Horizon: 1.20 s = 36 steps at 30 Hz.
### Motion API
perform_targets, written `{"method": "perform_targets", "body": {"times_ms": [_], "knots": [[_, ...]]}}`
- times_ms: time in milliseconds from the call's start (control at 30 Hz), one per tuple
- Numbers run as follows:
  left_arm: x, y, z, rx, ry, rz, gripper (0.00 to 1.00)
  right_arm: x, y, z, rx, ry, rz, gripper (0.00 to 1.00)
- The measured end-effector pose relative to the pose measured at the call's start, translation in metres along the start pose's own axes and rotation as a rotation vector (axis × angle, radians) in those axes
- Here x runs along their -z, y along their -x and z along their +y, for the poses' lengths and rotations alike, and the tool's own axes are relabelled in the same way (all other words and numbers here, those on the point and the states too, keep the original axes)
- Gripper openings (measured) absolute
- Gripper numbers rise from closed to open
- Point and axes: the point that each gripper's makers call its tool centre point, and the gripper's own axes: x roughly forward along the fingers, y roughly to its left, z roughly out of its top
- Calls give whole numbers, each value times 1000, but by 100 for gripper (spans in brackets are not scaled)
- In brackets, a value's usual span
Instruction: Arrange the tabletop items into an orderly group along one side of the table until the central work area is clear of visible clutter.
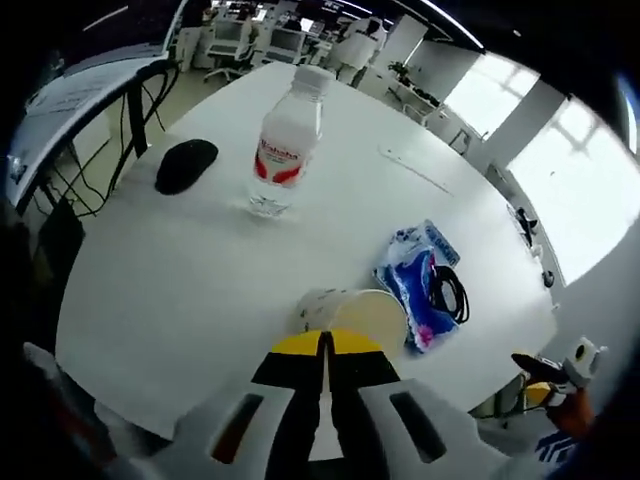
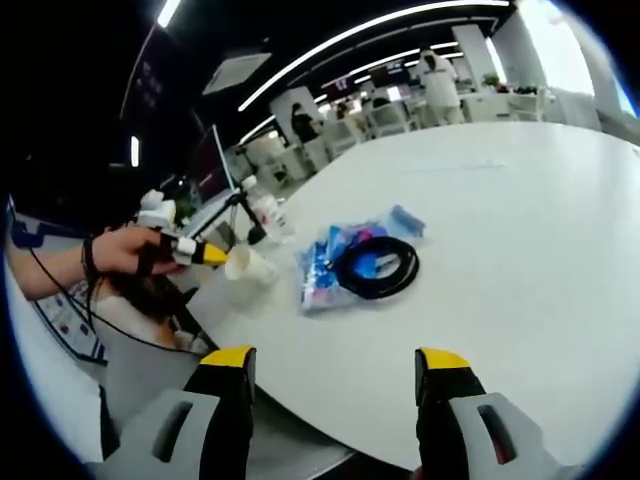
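A: What sort of room is this?
B: An open office. Bright windows [image 1: 560, 170] line one side, and long light strips [image 2: 330, 45] cross a dark ceiling.
A: And the furniture?
B: A large white tabletop [image 1: 200, 280] up front, with more desks and chairs [image 2: 385, 118] behind, where people stand.
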Motion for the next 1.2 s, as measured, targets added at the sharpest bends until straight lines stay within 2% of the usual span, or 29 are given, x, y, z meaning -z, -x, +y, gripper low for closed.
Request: {"method": "perform_targets", "body": {"times_ms": [533,767,1067,1200], "knots": [[-23,-9,-4,-31,18,16,0,-1,-1,-3,9,-11,-4,65],[-32,-10,3,-53,35,18,0,0,-1,-3,9,-9,0,65],[-42,-13,6,-59,11,25,0,1,1,-3,11,-9,4,65],[-43,-16,7,-59,2,37,3,1,1,-3,12,-10,4,65]]}}
